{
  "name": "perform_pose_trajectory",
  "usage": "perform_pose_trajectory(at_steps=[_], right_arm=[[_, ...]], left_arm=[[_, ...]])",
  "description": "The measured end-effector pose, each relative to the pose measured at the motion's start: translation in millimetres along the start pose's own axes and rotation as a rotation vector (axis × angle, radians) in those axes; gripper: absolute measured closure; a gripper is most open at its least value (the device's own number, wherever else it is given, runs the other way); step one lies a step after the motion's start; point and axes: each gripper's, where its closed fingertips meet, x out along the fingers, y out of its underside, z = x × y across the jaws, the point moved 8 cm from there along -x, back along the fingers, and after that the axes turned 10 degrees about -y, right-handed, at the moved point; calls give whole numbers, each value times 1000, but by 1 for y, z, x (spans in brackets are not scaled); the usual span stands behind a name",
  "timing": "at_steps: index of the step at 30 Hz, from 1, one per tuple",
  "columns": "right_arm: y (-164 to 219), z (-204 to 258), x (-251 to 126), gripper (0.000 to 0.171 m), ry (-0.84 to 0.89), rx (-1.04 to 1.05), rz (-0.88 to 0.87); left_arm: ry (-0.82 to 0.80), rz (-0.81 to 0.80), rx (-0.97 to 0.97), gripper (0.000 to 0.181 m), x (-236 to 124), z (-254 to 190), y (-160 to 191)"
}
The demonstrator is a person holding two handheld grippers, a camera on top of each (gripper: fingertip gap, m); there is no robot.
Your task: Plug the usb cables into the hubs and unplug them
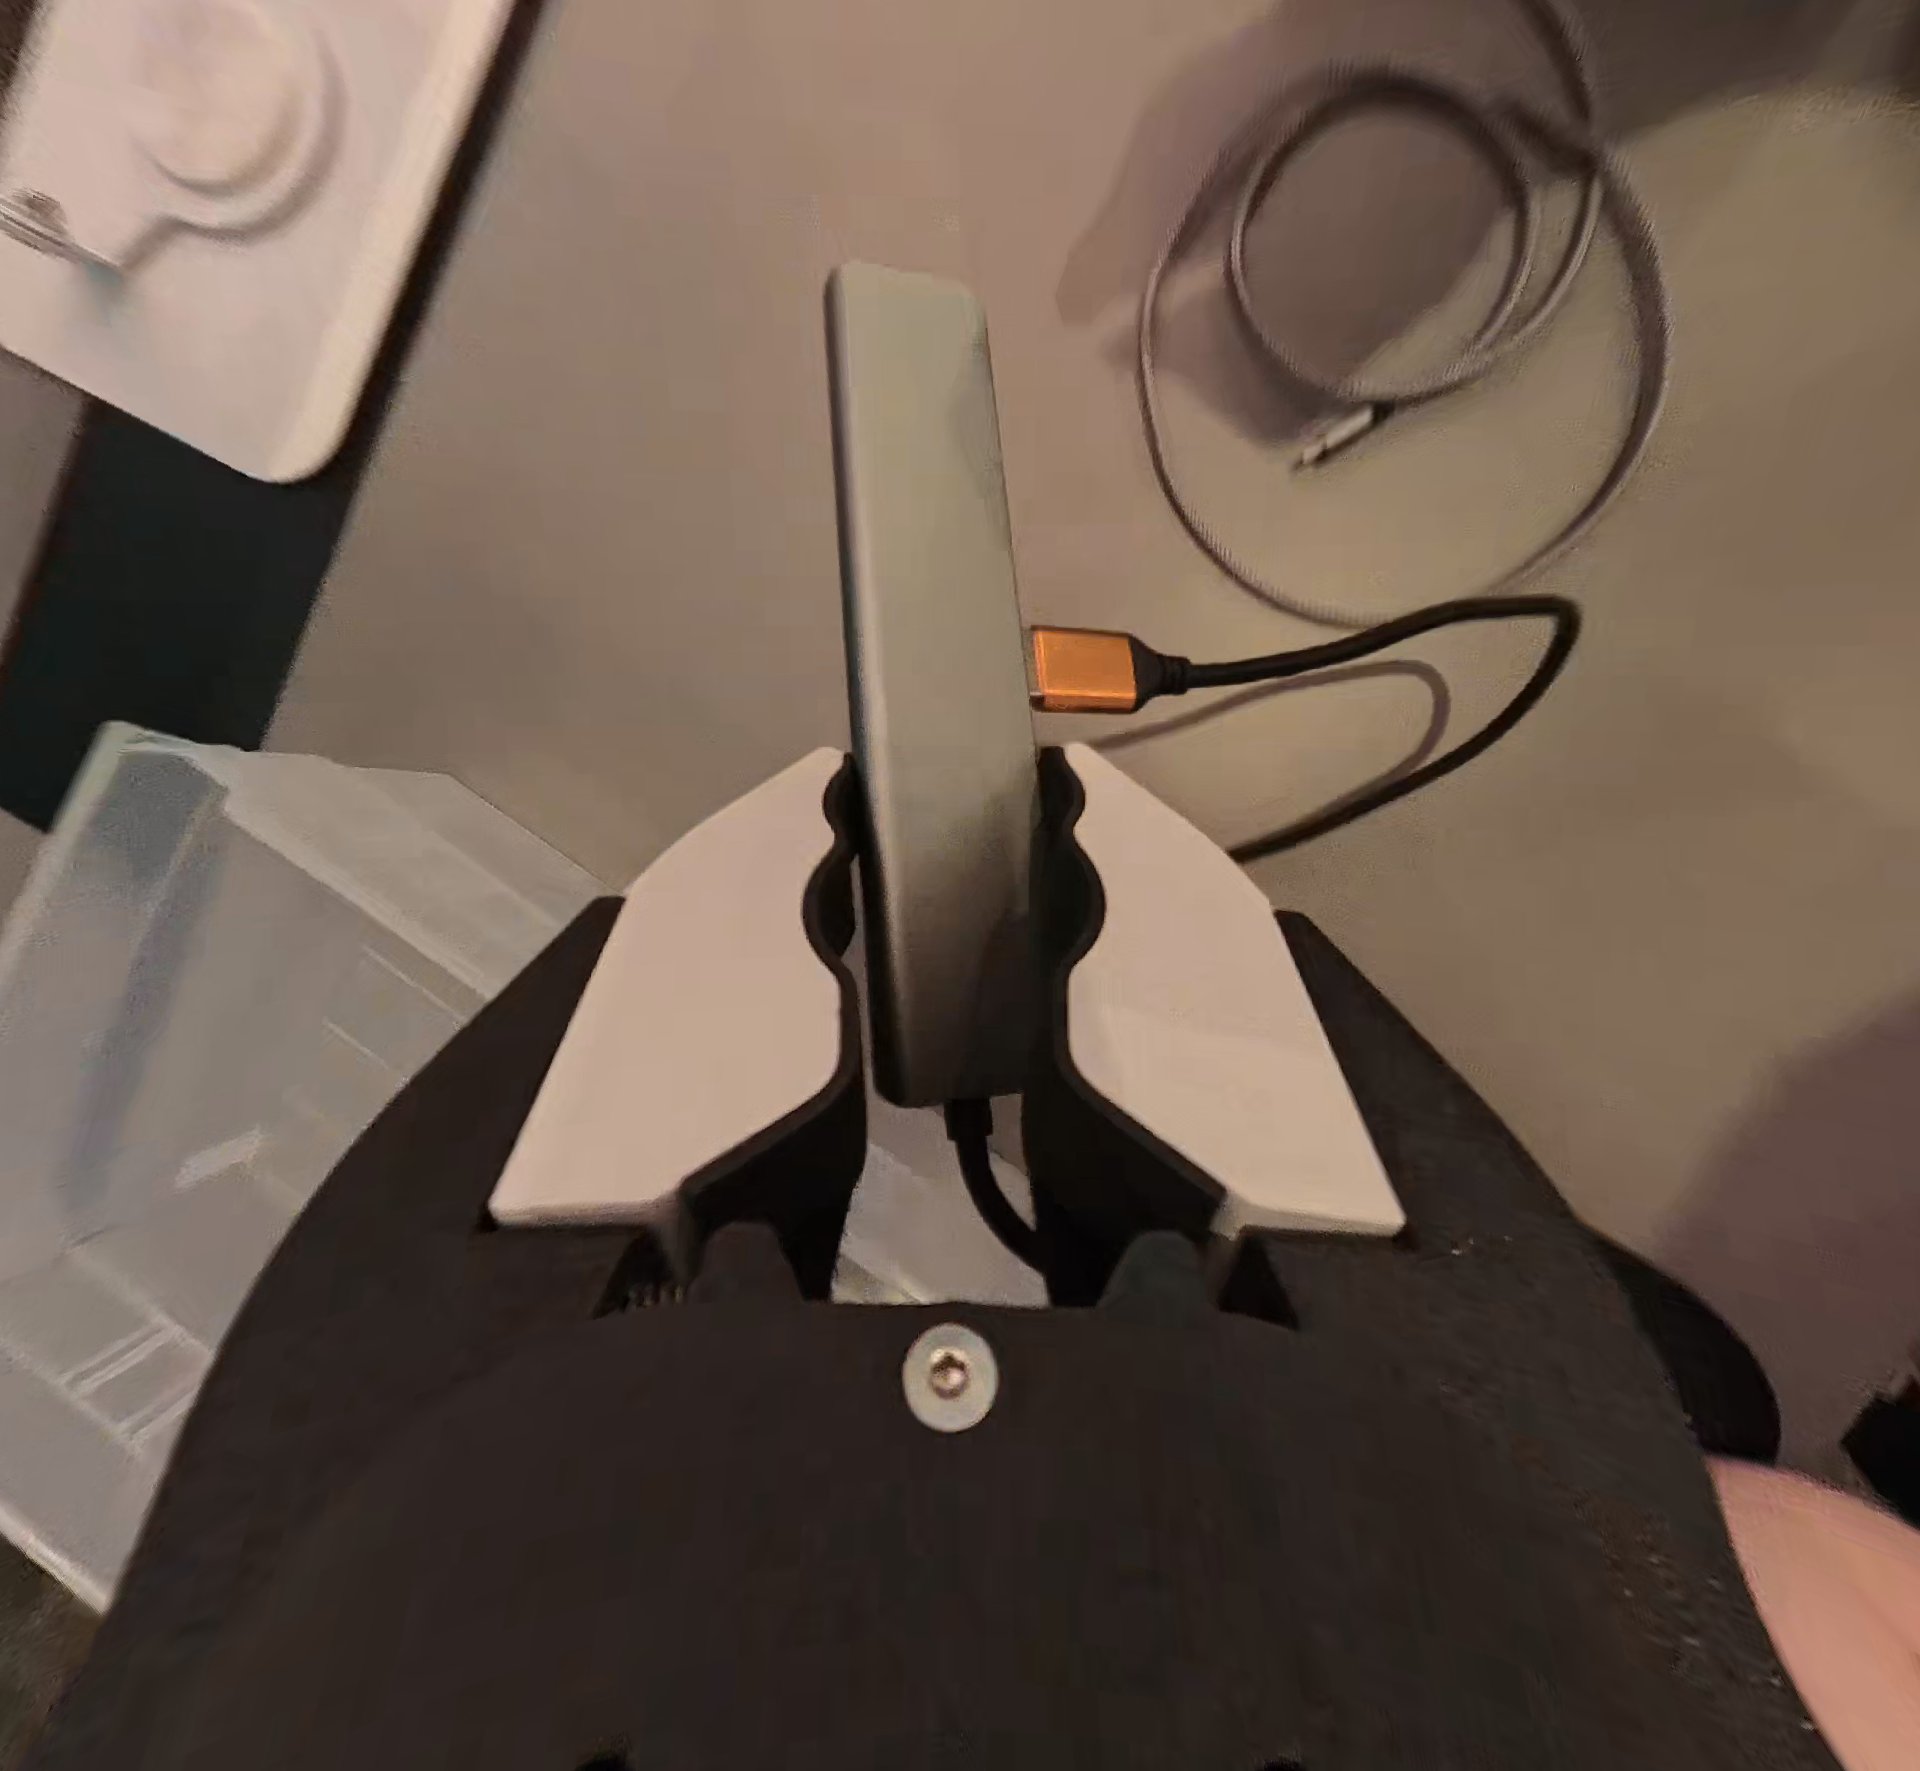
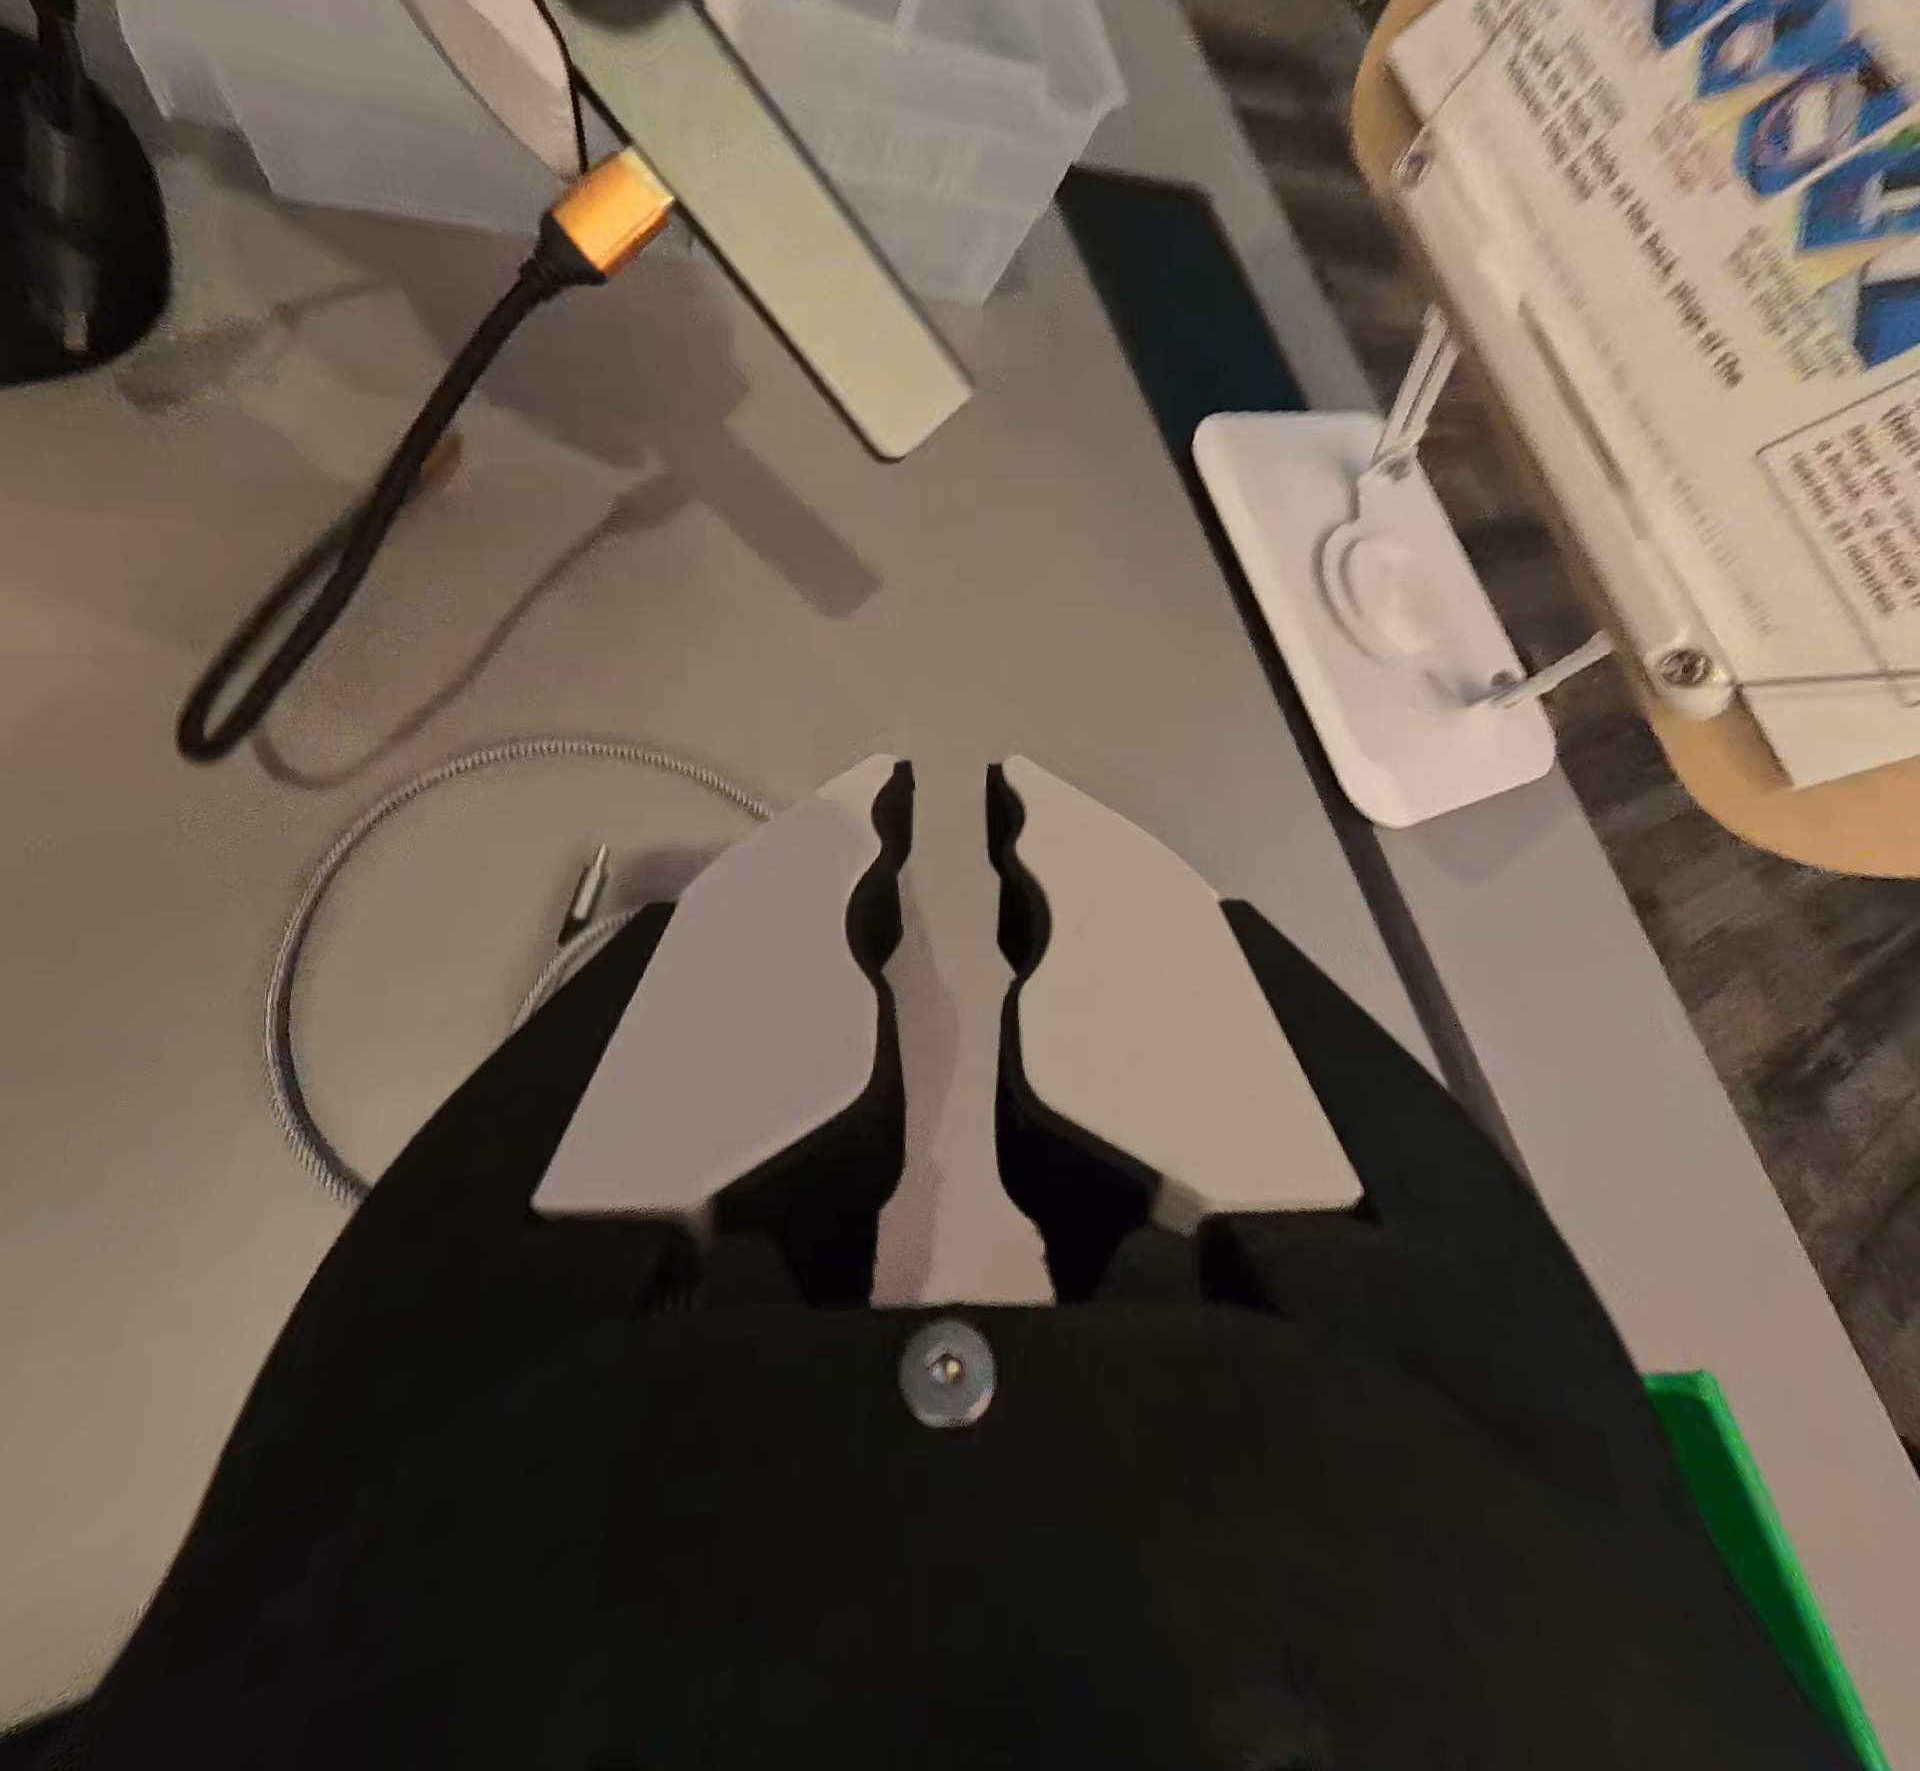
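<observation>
Grey hub: your left tool [image 1: 943,765] is clamped on the slim grey hub [image 1: 925,578], gripping its lower part so the long body stands up the middle of the left wrist view, off the surface [image 1: 675,163].
Left grip: pads press both flat faces; a dark lead runs from the hub's bottom end down between the fingers, so don't squeeze or twist there.
Orange plug: the orange-shelled plug [image 1: 1081,670] sits in the hub's right edge, just above your fingertips, its black cable [image 1: 1455,641] looping off right and down.
Right tool: your right tool [image 2: 951,771] holds nothing, its fingers a narrow gap apart, low in the right wrist view, well short of the plug [image 2: 613,209] at upper left.
Step in hand, as I judge it: pulling this plug out.
How to do it well: widen the right tool first, since the gap looks too tight for the shell. Take the orange shell itself, not the braided cable [image 2: 343,558]. Pull straight along the plug's axis, away from the hub's edge, while the left tool holds rigid.
Risk: a sideways pull could lever the hub in your grip.
Farther out: a silver braided cable [image 1: 1403,350] lies coiled and unplugged at upper right; a clear plastic bin [image 1: 208,1046] sits at lower left.
</observation>
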Motion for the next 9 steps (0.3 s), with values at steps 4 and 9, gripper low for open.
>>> perform_pose_trajectory(at_steps=[4, 9], right_arm=[[16, 3, 2, 156, -105, 54, 114], [46, -15, -9, 155, -18, 259, 331]], left_arm=[[24, 162, 80, 149, 42, -12, -1], [54, 273, 118, 149, 87, -28, -7]])
